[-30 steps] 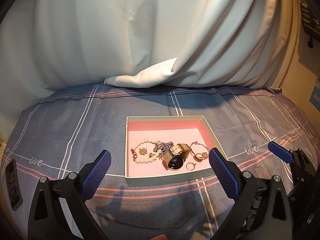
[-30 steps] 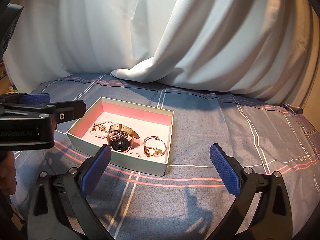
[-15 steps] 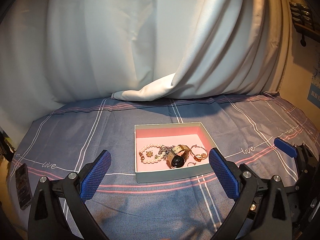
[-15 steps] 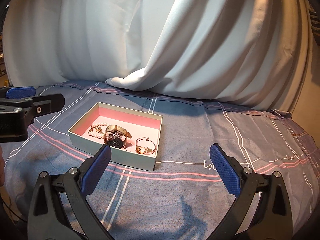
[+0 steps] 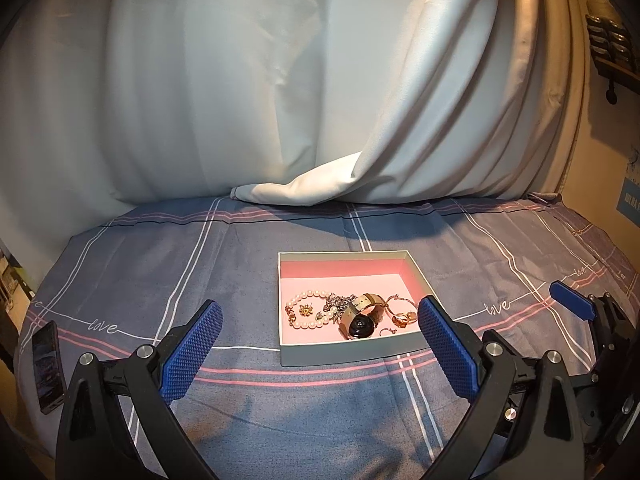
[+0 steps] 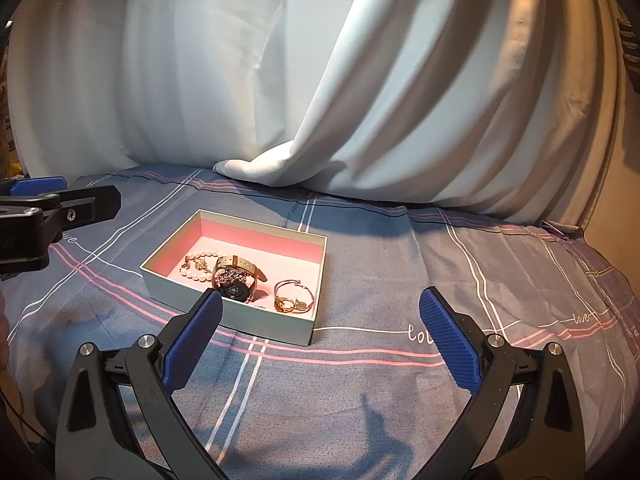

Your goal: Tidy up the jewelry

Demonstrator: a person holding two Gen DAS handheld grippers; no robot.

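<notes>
Pearl beads (image 5: 308, 307) lie at the left of the pink-lined box (image 5: 348, 350), touching a tangled chain (image 5: 336, 303), a watch (image 5: 360, 316) and, rightmost, thin gold bangles (image 5: 402, 312). The box sits on the blue bedsheet (image 5: 224, 264). Left tongs (image 5: 320, 348) and right tongs (image 6: 320, 340) both hang wide open above the sheet, short of the box, holding nothing. Since the pieces overlap, pinching one would likely drag its neighbours out, and the light box could slide or tip on the soft bedding.
</notes>
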